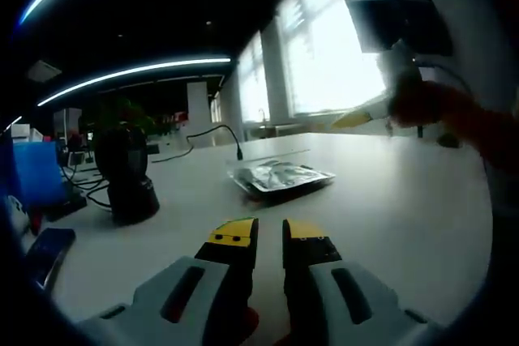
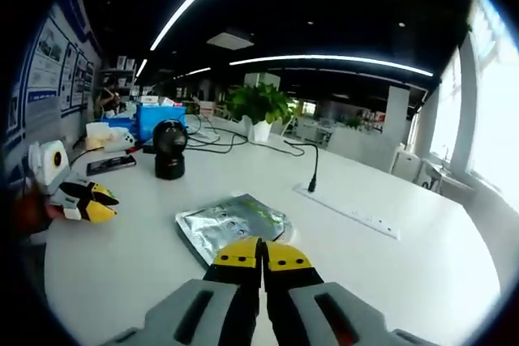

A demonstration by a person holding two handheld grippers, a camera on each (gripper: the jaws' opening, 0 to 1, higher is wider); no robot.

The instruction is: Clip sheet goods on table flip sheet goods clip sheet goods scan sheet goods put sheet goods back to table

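A silver foil sheet pack (image 2: pixel 233 226) lay flat on the white round table (image 2: pixel 389 281), seen in the right gripper view just beyond the yellow tips of the right gripper (image 2: pixel 262 255), whose jaws stood pressed together with nothing between them. The pack sat close ahead of the tips, though contact could not be told. In the left gripper view the same pack (image 1: pixel 281 177) rested farther out on the table (image 1: pixel 405 224), well apart from the left gripper (image 1: pixel 270 234), whose jaws were parted by a narrow gap and held nothing.

A black dome-shaped device (image 2: pixel 170 149) stood on the table behind the pack in the right gripper view (it appeared at the left in the left gripper view (image 1: pixel 123 176), cables trailing beside it). A thin black gooseneck microphone (image 2: pixel 313 169) rose near a white power strip (image 2: pixel 346 212) set into the tabletop. A potted green plant (image 2: pixel 259 108) stood at the far edge, with a blue box (image 2: pixel 158 118) and a dark phone (image 2: pixel 112 164) toward the left side.

The left gripper's yellow tips (image 2: pixel 91 201) entered the right gripper view from the left, low over the table. In the left gripper view, the right gripper (image 1: pixel 357 118) showed blurred at upper right against bright windows (image 1: pixel 332 54).
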